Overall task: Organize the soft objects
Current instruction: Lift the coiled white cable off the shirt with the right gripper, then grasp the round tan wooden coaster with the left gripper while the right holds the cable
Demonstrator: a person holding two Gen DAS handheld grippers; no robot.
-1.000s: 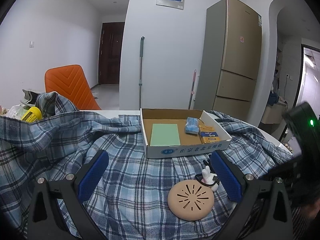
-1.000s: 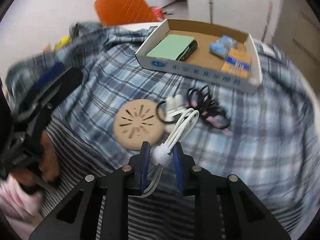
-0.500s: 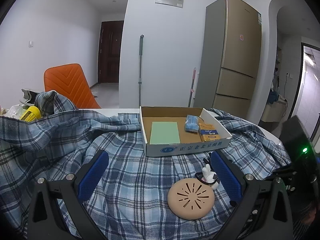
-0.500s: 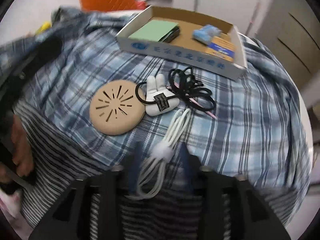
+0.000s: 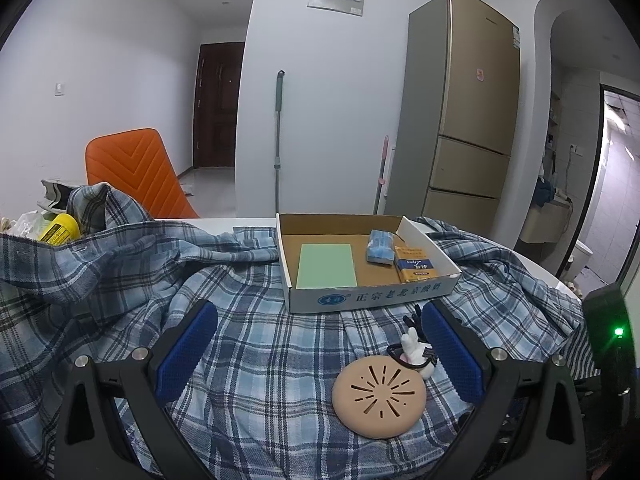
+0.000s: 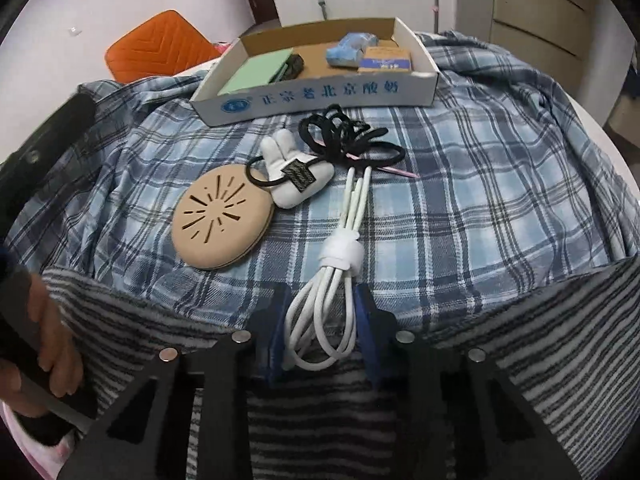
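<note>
Here, the white cable bundle is seen lying loose between the right gripper's parted jaws; the left gripper's jaws are held wide above the plaid cloth.

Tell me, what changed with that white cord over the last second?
The right gripper let the white cable bundle go: its jaws, shut on the cable a second ago, now stand apart around its loops, and it lies on the plaid cloth. The left gripper stayed open, and the tan disc, the bunny hair tie and the cardboard box stayed put.
</note>
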